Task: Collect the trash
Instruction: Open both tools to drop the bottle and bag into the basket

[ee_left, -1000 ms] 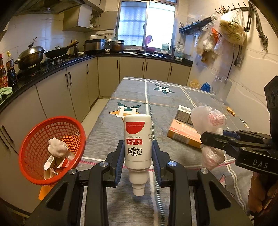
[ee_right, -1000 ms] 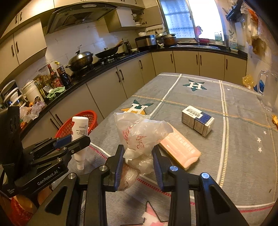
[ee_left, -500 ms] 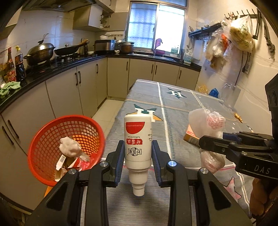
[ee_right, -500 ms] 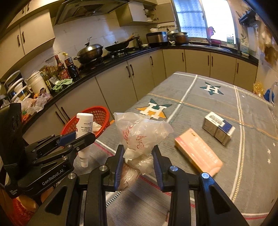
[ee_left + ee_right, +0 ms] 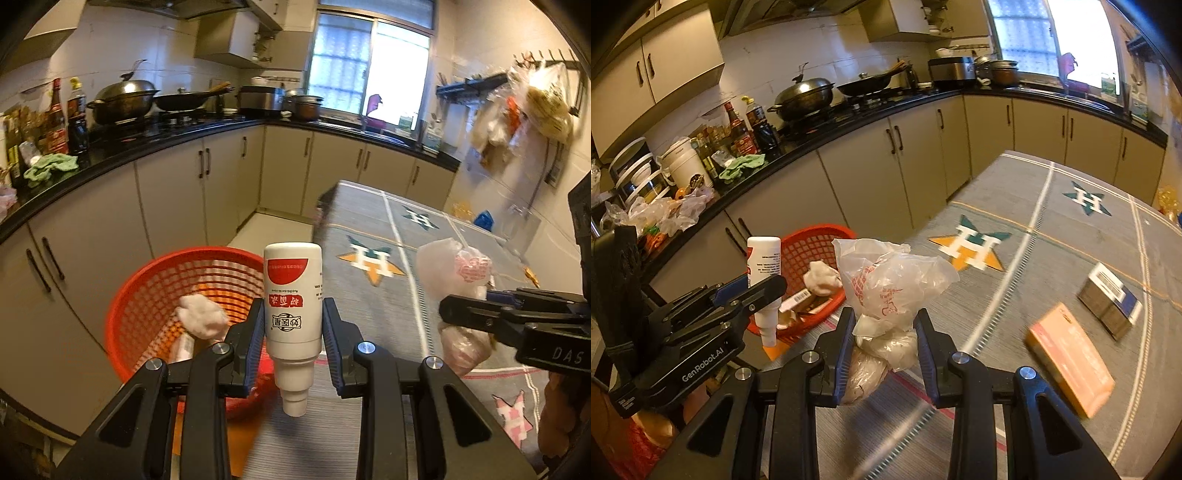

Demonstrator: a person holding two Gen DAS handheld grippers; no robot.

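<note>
Beside the red basket (image 5: 816, 254), the left hand-held gripper (image 5: 294, 334) pinches a bottle (image 5: 293, 302); the right hand-held gripper (image 5: 882, 339) pinches a plastic bag (image 5: 890, 284), with two boxes (image 5: 1071, 354) farther from the basket on the bench (image 5: 1052, 229).

A grey tablecloth (image 5: 1052, 258) with star-and-H emblems fills the right of the right wrist frame. At upper left, a lidded wok (image 5: 805, 96) sits on the black counter (image 5: 849, 122), with a green rag (image 5: 742, 164) lower left (crumpled, near sauce bottles (image 5: 742, 131)).

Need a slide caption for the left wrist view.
Left claw grips an inverted white bottle beside the red basket.
</note>
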